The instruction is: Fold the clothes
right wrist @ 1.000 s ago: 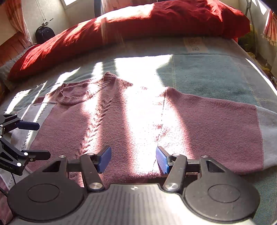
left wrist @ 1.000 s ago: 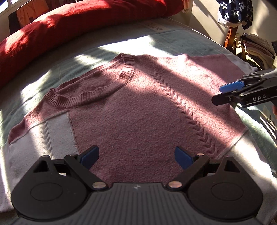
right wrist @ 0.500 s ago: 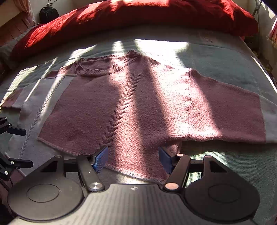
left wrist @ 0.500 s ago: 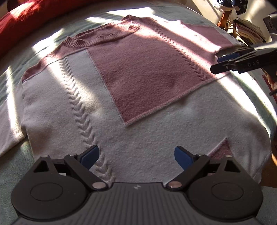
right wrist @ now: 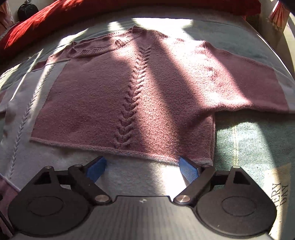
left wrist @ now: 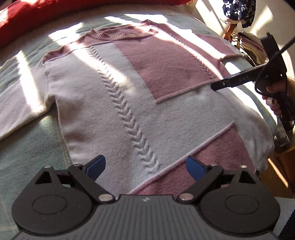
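Note:
A knitted sweater in pink and white panels lies flat, front up, on the bed, collar at the far end, both sleeves spread out. My left gripper hovers open over the white lower part near the hem, with nothing between its blue pads. In the right wrist view the sweater shows its pink panel and cable stitch. My right gripper hangs above the white band under that panel; its jaws are opening and hold nothing. From the left wrist view the right gripper shows side-on at the sweater's right edge, a hand on its handle.
A grey-green blanket covers the bed. A long red bolster lies along the far side. Beyond the bed's right edge are a stack of folded clothes, a navy star-print garment and wooden floor.
Both grippers have drawn back from the collar end toward the hem, so much more of the sweater shows. The right gripper's jaws have spread wider. The left jaws stay open.

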### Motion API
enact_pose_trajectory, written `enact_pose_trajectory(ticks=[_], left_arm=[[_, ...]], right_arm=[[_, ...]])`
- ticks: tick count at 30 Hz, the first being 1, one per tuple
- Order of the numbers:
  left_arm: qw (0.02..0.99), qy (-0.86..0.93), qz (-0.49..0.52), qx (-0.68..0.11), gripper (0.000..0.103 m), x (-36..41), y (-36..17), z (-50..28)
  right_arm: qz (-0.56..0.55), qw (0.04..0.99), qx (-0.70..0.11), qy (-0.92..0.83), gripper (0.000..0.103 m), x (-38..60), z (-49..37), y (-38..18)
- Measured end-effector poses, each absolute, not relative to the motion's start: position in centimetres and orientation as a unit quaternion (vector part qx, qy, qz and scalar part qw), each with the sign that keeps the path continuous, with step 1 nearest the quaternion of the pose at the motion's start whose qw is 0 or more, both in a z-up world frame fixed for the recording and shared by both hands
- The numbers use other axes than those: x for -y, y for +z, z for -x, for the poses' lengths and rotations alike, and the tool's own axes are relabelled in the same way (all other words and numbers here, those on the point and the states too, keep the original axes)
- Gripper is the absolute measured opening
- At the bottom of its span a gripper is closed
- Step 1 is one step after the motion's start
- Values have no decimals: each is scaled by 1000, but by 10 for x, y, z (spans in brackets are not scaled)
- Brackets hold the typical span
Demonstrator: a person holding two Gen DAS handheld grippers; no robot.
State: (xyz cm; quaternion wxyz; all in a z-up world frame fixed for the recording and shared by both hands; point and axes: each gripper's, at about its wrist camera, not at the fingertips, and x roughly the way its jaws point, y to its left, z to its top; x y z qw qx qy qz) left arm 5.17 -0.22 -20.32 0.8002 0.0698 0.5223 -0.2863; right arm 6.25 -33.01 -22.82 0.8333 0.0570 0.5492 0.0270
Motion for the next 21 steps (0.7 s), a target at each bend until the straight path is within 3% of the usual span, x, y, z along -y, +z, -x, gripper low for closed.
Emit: enact_pose_trajectory(ticks=[4,9,14,21], left_arm=[[826,-303,-80,-468,94,3,-208,-106],[818,-294,-87,-487,93,-15,-234,-132],[822,-322,-118,-455,93,-14,-209,-93],[788,-399,-195,-428,93,9,-196,-8]], right_arm=[[-46,831,-555,7,98,320,-66,-230],[-41,824,-565,1,102,319,-68,-231],[-13,830,-557,29,102,312,-63,-223],[97,831,-498,228,101,245,-25,-197]])
